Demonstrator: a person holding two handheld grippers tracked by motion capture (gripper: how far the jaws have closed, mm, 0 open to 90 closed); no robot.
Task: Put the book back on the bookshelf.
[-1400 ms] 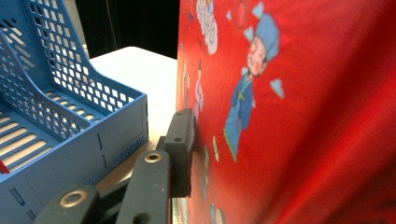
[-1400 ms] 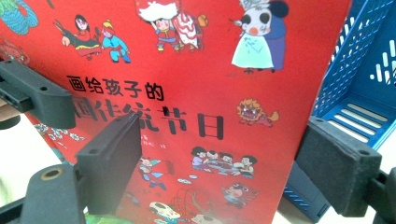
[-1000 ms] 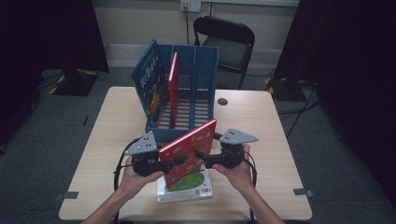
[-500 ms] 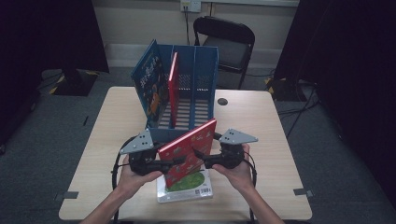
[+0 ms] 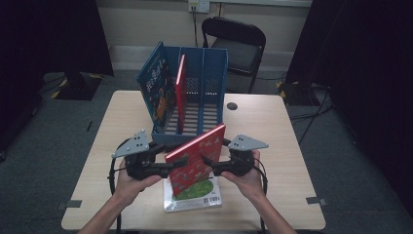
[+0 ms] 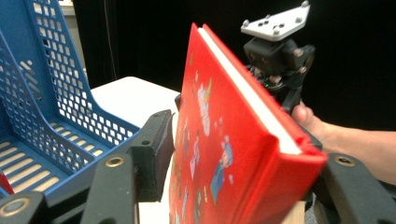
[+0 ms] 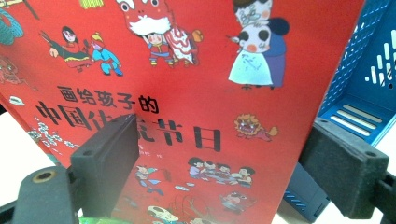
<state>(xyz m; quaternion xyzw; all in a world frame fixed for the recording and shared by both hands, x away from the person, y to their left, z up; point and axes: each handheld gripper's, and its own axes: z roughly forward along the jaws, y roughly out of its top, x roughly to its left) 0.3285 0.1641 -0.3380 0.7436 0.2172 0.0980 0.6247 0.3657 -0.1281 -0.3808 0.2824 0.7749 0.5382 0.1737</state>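
Red book [image 5: 196, 158]: is being held tilted above the table [image 5: 292, 146], between the two grippers, just in front of the blue rack [image 5: 214, 78]; top corner is leaning toward the rack

Left gripper [image 5: 168, 168]: is being held at the book's left edge; in the left gripper view its jaws are standing one on each side of the book [image 6: 224, 158], but contact with the covers is not being shown, so whether they are clamped on it cannot be told

Right gripper [image 5: 209, 163]: is being held at the book's right edge; in the right gripper view its jaws are seen apart, with the red cover [image 7: 196, 93] lying across the gap; whether the cover is being pinched cannot be told

Second book [image 5: 192, 195]: is lying flat on the table directly beneath the raised one, near the front edge

Rack contents: a blue book [image 5: 155, 90] is leaning in the left compartment, a thin red one [image 5: 180, 87] is standing upright beside it; the compartments to the right are being left free

Risk, slip: the book is being supported at its edges only; if either hold is loose, it is likely to be dropped onto the flat book

Risk, twist: unequal pull from the two sides is likely to be turning the book, so that a corner is being caught on a rack divider

Risk, rack: a push against the front wall is likely to be sliding the light rack back or tipping the leaning book

Risk, pages: the open page edge is being exposed and could be creased by a jaw
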